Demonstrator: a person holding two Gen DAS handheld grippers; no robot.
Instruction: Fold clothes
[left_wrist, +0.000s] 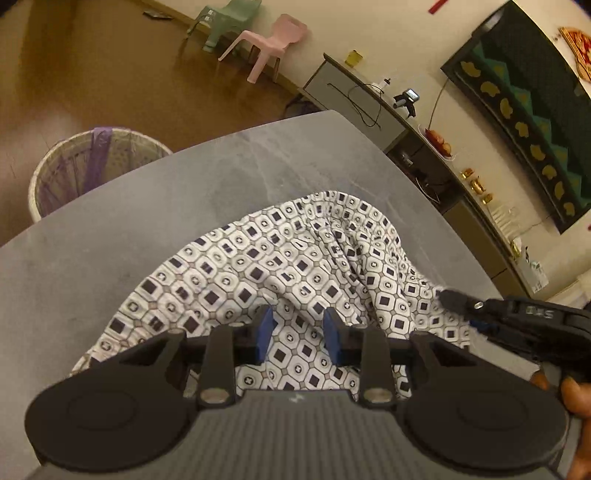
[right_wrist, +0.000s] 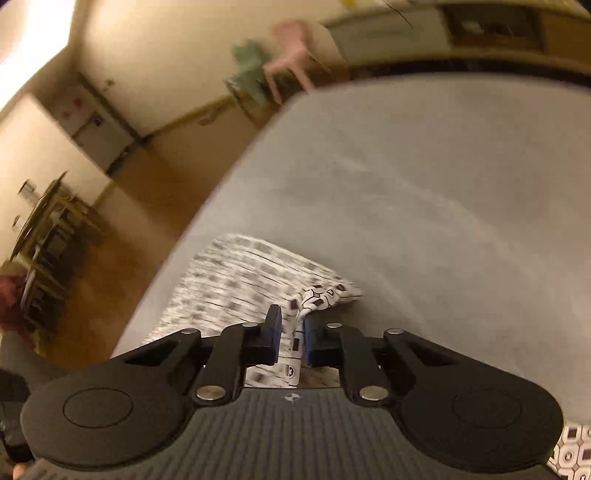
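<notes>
A white cloth with a dark square-and-octagon print (left_wrist: 280, 258) lies bunched on the grey table (left_wrist: 184, 206). My left gripper (left_wrist: 298, 317) hovers low over its near part. Its blue pads stand apart, and flat printed fabric shows between them with neither pad visibly pressing on it. At the cloth's right edge is my right gripper (left_wrist: 452, 299), held by a hand (left_wrist: 576, 398). In the right wrist view, the right gripper (right_wrist: 291, 314) is shut on a raised fold of the cloth (right_wrist: 251, 280), which trails off blurred to the left over the table (right_wrist: 424, 184).
A wicker basket with a purple liner (left_wrist: 92, 166) stands on the floor beyond the table's left edge. Pink (left_wrist: 273, 40) and green (left_wrist: 229, 18) small chairs sit by the far wall. A long sideboard (left_wrist: 424, 136) with cables and ornaments runs along the right.
</notes>
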